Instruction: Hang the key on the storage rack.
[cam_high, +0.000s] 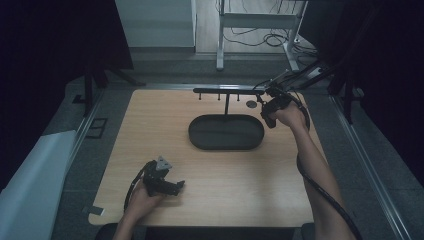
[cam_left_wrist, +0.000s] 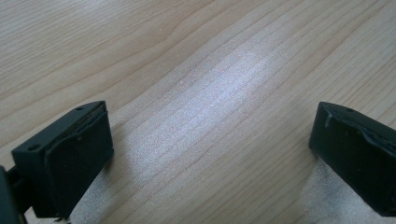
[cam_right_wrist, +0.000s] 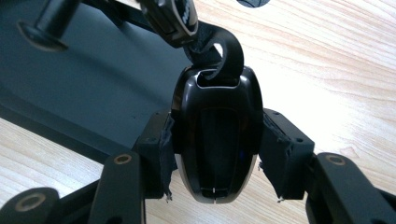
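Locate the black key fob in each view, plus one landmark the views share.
High view: key fob at right gripper, far right, beyond the tray's right end; small, hard to make out.
Left gripper view: not in it; bare wooden table.
Right gripper view: centre, clamped between both jaws, strap looping up.
Shared landmark: black oval tray.

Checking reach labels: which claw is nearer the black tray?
Right. The right claw hangs just past the tray at its far right end, shut on a key fob. The left claw sits open near the table's front edge.

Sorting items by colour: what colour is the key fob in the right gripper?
Glossy black key fob, best in right gripper view.
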